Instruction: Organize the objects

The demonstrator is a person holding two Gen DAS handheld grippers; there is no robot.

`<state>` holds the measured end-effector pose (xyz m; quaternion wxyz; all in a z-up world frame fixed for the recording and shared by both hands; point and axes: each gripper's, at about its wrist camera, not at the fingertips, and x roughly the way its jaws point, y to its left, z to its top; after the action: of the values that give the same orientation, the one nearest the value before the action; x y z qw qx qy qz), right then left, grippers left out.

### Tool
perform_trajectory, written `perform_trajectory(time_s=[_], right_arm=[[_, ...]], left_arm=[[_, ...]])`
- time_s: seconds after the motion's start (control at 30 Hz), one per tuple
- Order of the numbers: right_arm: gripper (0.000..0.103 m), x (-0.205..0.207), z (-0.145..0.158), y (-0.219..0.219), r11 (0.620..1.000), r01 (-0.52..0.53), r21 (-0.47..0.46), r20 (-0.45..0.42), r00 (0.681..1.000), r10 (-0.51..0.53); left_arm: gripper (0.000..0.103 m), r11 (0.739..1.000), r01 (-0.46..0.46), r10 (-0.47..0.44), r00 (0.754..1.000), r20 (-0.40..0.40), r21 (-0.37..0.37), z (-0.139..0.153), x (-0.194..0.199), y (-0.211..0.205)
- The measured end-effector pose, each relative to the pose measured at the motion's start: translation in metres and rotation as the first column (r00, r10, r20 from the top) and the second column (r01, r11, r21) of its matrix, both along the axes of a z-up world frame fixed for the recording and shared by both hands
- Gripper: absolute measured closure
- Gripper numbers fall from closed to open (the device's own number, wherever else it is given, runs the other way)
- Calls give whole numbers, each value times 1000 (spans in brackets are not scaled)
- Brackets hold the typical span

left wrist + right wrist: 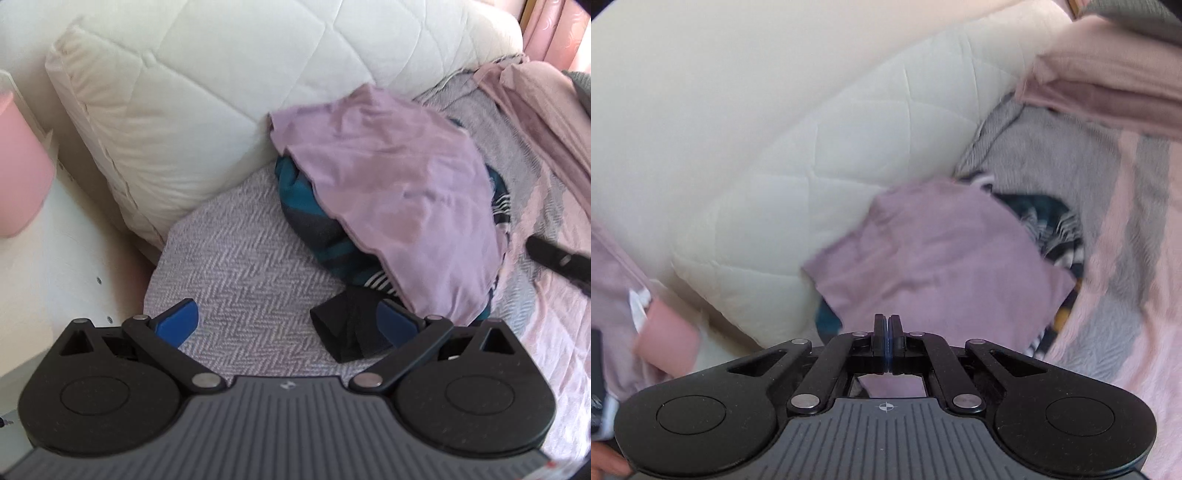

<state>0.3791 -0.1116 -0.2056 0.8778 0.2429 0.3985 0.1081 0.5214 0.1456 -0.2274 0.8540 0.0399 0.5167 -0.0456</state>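
while the left hand-held gripper (286, 321) hangs spread wide over the bed (236, 258) beside a black cloth (343, 332), the right hand-held gripper (887, 328) is clenched empty above the lilac garment (942, 251), which lies against the pillow (192, 92).

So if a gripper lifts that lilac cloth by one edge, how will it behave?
The lilac cloth will probably hang floppy: it lies creased, draped over the teal striped garment. It looks thin, so likely light. It may drag that garment slightly.

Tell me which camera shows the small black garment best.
The left wrist view: the black garment lies sharp on the herringbone blanket, by the open left gripper. The right wrist view does not show it.
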Motion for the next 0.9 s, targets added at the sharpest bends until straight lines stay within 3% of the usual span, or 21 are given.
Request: perform_trajectory(time_s=[0.03, 0.07, 0.1, 0.13, 0.17, 0.37, 0.53, 0.57, 0.6, 0.63, 0.7, 0.8, 0.9], right_arm=[[103, 3, -1, 1, 999, -27, -41, -44, 999, 25], [96, 3, -4, 6, 991, -64, -113, -85, 995, 55], [86, 2, -9, 13, 975, -105, -196, -112, 990, 85], [65, -3, -14, 21, 954, -147, -261, -114, 986, 121], [59, -8, -19, 27, 934, -184, -307, -101, 982, 161], [58, -6, -63, 91, 788, -351, -505, -113, 933, 343], [58, -1, -100, 130, 635, -400, -661, -133, 896, 425], [59, -1, -103, 131, 622, -405, -670, -132, 890, 438], [64, 0, -101, 128, 629, -410, -660, -121, 885, 449], [87, 1, -98, 123, 656, -419, -628, -111, 883, 457], [103, 5, -87, 111, 704, -410, -579, -100, 893, 438], [103, 9, -60, 87, 793, -341, -505, -39, 927, 374], [103, 18, -26, 54, 911, -224, -346, 22, 969, 247]], left_arm=[[2, 1000, 0, 0, 1000, 3, 2, 4, -1, -1], [2, 1000, 0, 0, 1000, 3, 0, 7, -1, -1], [2, 1000, 0, 0, 1000, -1, -2, 9, -1, -1], [2, 1000, 0, 0, 1000, -4, -4, 11, -1, -1], [2, 1000, 2, -2, 1000, -5, -2, 11, 0, 0], [2, 999, -29, 29, 1000, -11, 18, -5, 10, 11], [2, 998, -52, 52, 999, -12, 18, -16, 12, 22], [2, 998, -55, 55, 998, -16, 18, -18, 12, 24], [2, 998, -57, 57, 998, -19, 19, -20, 12, 25], [2, 998, -58, 59, 998, -23, 21, -21, 12, 27], [2, 998, -62, 63, 998, -28, 23, -23, 10, 28], [2, 998, -58, 58, 998, -33, 16, -22, 8, 28], [2, 999, -38, 38, 999, -37, 15, -21, 6, 20]])
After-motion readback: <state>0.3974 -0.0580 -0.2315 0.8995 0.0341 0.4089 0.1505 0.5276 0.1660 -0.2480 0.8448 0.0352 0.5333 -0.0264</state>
